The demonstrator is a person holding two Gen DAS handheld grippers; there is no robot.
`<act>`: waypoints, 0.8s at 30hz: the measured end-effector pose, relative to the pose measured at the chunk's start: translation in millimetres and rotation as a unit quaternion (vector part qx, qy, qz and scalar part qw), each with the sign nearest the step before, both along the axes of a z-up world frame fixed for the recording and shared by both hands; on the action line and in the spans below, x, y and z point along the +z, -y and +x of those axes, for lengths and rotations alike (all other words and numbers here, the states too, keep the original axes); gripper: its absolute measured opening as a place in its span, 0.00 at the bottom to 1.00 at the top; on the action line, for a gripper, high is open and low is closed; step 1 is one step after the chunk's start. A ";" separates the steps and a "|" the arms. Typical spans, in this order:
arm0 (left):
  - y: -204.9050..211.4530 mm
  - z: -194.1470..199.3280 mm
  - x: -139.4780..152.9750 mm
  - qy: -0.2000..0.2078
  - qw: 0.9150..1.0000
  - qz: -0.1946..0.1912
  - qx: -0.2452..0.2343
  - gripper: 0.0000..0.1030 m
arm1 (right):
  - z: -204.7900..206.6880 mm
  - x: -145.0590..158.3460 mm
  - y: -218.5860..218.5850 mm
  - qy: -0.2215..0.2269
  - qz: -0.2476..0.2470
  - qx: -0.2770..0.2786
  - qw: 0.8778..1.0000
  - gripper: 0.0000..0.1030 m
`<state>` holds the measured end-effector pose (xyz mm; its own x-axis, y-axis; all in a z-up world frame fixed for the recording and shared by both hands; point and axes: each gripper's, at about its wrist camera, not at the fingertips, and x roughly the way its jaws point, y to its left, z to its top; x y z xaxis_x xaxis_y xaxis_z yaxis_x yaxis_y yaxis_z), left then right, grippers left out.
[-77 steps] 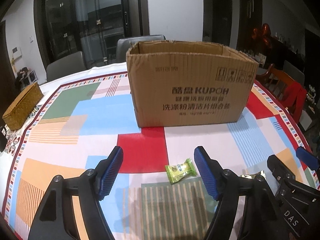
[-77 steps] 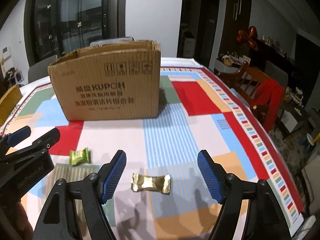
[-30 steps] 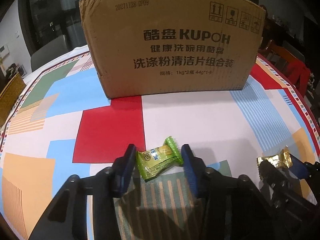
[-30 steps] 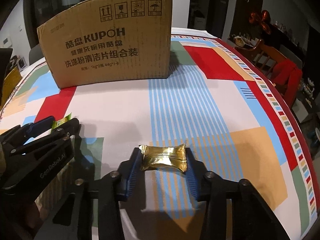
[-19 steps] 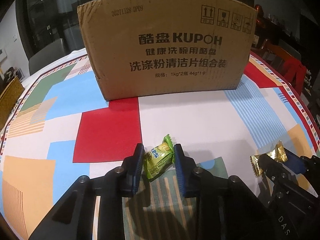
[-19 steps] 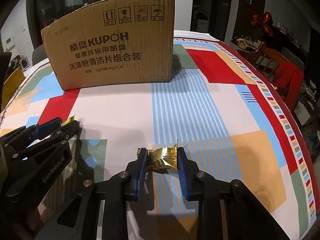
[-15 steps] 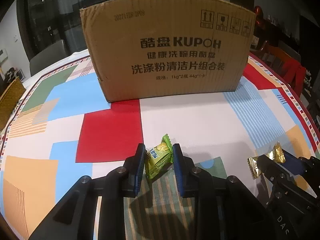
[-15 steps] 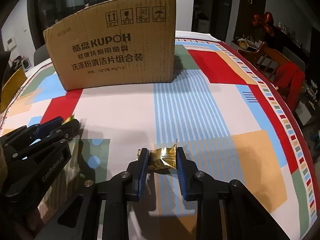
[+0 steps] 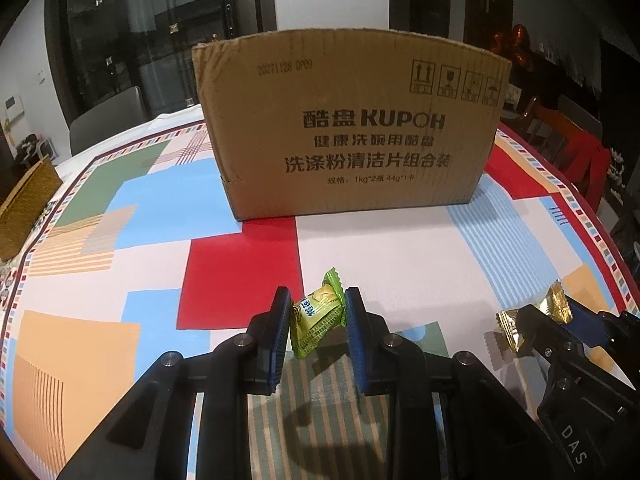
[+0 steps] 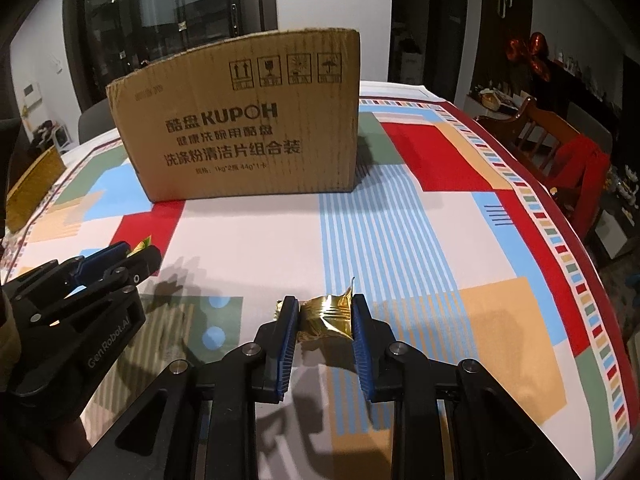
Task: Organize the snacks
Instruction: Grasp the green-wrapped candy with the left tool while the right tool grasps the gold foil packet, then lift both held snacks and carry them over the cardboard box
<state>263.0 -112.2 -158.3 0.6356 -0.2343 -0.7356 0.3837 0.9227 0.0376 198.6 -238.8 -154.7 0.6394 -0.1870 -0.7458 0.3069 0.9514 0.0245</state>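
Dark glass doors and a white wall stand behind our round table, whose patchwork tablecloth [image 9: 240,272] shows red, blue, green and orange blocks. At 12 o'clock from both of our grippers stands a cardboard box [image 9: 352,128] printed KUPOH, upright on the cloth. Our left gripper [image 9: 316,320] has its blue pads pressed against a green wrapped candy [image 9: 318,314], which sits tilted between them, raised off the cloth with its shadow below. Our right gripper [image 10: 325,322] is pinched on a gold wrapped candy [image 10: 326,316], its foil crumpled between the pads. From the left wrist view, that gold candy shows at 3 o'clock, well apart from the green one. A woven basket [image 9: 24,208] sits at 9 o'clock by the table's edge, and a wooden chair [image 10: 560,140] draped in red stands at 2 o'clock beyond it.
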 end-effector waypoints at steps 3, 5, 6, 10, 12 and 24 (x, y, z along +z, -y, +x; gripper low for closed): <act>-2.5 -0.1 4.4 0.003 1.000 -0.001 0.002 0.26 | 0.3 5.1 -0.4 0.006 0.000 0.002 1.000 0.27; -3.3 0.7 8.2 0.006 1.000 -0.003 0.004 0.26 | 0.6 10.1 -1.0 0.011 -0.002 0.004 1.000 0.27; -3.8 1.0 10.5 0.008 1.000 -0.004 0.005 0.26 | 0.9 12.3 -1.5 0.013 -0.003 0.004 1.000 0.27; -5.8 2.7 19.5 0.014 1.000 -0.008 0.007 0.26 | 4.2 21.2 -2.7 0.022 -0.007 0.008 1.000 0.27; -6.7 3.8 23.9 0.018 1.000 -0.009 0.009 0.26 | 6.4 25.3 -2.5 0.026 -0.009 0.009 1.000 0.27; -11.7 14.3 54.2 0.039 0.999 -0.019 0.021 0.26 | 23.8 61.8 -3.6 0.066 -0.022 0.024 0.997 0.27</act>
<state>277.3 -100.4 -104.0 0.7006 -0.2327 -0.6745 0.3412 0.9395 0.0303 222.4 -235.2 -92.9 0.7409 -0.1852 -0.6455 0.2579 0.9660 0.0189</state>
